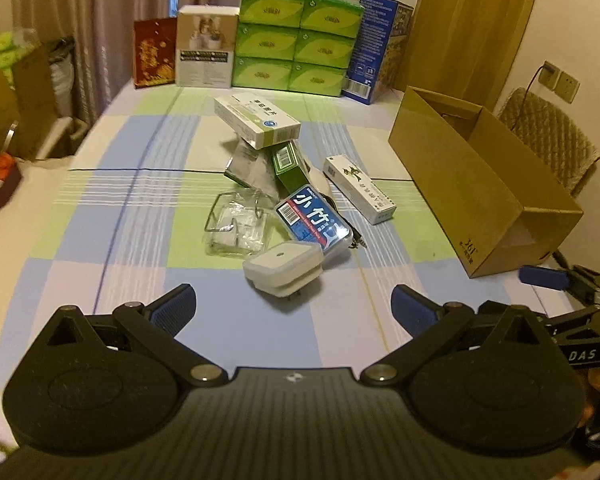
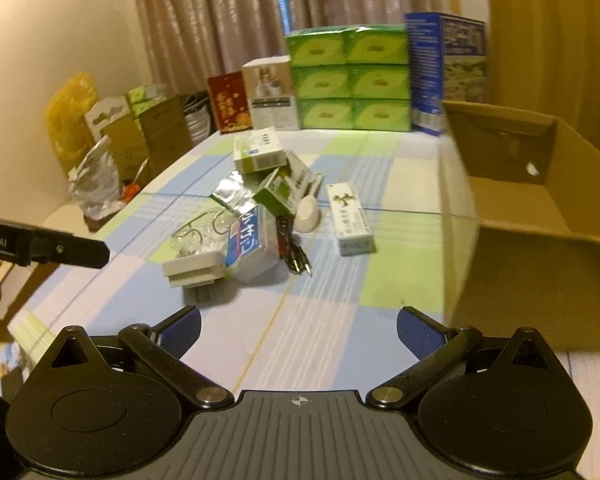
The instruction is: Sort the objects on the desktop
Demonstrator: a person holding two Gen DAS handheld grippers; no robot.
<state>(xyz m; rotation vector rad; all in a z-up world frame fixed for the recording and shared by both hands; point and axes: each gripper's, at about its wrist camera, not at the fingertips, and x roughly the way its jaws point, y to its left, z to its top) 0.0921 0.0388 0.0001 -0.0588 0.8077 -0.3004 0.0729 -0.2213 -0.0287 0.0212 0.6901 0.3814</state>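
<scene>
On the checked pastel tablecloth (image 1: 132, 208) the sorting looks barely begun, as far as I can judge; the whole clutter sits in one heap mid-table, and what shows of the box interior is bare. Going left to right in the left wrist view: the clear plastic packet with wire hooks (image 1: 236, 224); the white square plug adapter (image 1: 284, 266), nearest the left gripper (image 1: 292, 308), whose blue-padded jaws are spread wide with nothing between them; the blue-labelled clear case (image 1: 314, 220) touching the adapter; the white-and-green medicine carton (image 1: 256, 120) propped on top of a dark green small box (image 1: 290, 166); a long white tube carton (image 1: 360, 188) lying apart; then the open brown cardboard box (image 1: 480, 184) at the right edge. The right gripper (image 2: 298, 332) is likewise spread and empty, hovering beside that cardboard box; every item is left to move.
</scene>
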